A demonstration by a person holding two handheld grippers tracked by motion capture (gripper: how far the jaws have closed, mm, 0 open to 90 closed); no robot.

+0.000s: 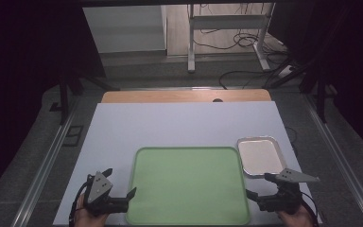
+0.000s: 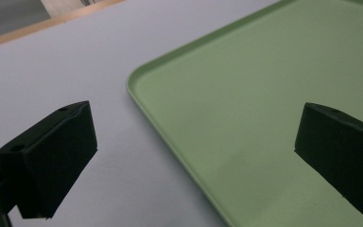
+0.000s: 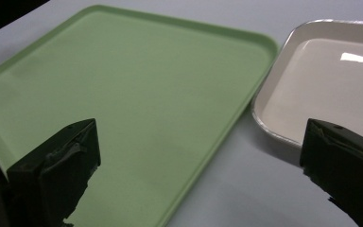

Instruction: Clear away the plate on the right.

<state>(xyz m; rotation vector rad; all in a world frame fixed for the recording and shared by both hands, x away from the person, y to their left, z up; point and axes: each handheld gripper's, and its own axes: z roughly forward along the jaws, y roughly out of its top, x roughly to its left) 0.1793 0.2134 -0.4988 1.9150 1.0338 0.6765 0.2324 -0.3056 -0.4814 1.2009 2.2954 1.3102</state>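
Green tray [image 1: 187, 184] between left gripper [image 1: 121, 181], right gripper [image 1: 258, 185], jaws apart

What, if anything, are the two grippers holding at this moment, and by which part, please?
Nothing is held. The left gripper and right gripper both have open jaws with nothing between them, poised at either side of the green tray.

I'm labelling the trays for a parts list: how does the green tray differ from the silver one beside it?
The green tray is matte green and clearly the larger; the silver tray is shiny pale metal that catches a glare, and much smaller. The green tray sits mid-table between both grippers, while the silver tray lies at its right edge, slightly turned. Both are empty, flat, rounded-corner rectangles with raised rims.
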